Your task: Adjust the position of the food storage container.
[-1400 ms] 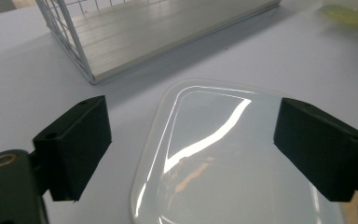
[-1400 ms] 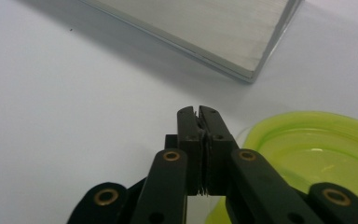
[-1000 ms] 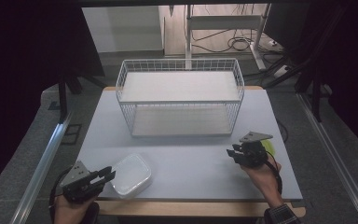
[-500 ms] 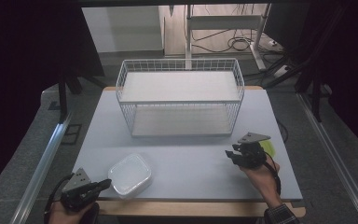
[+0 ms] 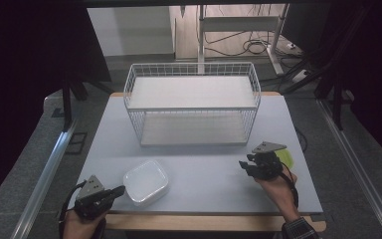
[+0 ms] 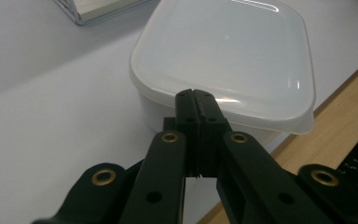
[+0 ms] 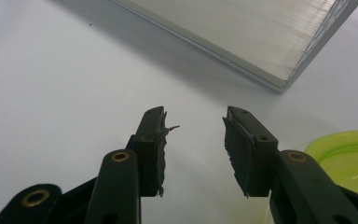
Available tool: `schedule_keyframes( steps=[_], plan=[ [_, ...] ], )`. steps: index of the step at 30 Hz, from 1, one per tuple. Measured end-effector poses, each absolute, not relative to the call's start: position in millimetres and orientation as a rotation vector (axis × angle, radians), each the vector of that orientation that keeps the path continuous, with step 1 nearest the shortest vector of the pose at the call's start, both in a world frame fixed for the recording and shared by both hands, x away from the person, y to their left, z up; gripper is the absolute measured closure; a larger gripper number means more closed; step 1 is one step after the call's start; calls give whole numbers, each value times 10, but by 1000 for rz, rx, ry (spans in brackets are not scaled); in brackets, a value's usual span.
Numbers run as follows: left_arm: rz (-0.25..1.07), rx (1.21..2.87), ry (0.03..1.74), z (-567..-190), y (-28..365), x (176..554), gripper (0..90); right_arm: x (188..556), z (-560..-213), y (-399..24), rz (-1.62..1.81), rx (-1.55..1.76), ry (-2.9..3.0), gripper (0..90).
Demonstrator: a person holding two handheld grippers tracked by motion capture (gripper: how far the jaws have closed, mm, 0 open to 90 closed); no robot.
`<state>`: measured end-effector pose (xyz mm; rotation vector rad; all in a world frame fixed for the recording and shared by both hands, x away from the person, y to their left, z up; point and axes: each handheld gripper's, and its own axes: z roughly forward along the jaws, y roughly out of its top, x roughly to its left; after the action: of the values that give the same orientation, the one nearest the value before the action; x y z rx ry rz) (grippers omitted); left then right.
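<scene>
The left gripper has drawn back from the white, square, lidded plastic container near the table's front edge, its fingers shut on nothing, so the grasp looks undone. The right gripper waits half-open and empty, hiding most of a lime-green dish.
</scene>
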<state>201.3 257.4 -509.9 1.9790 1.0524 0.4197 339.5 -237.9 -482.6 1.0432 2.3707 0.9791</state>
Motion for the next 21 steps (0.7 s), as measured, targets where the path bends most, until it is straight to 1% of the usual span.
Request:
schedule_keyframes(
  steps=[10,15,21],
  plan=[
    [397,1961,1072,-5161,2472,2228,898,3400,-4833,-2338,993,1035,2382,583],
    [356,1996,1103,-5230,2414,2349,897,3402,-4844,-2307,999,1037,2389,582],
    [352,2008,1098,-5228,2330,2451,897,3402,-4855,-2267,1014,1043,2402,581]
  ],
)
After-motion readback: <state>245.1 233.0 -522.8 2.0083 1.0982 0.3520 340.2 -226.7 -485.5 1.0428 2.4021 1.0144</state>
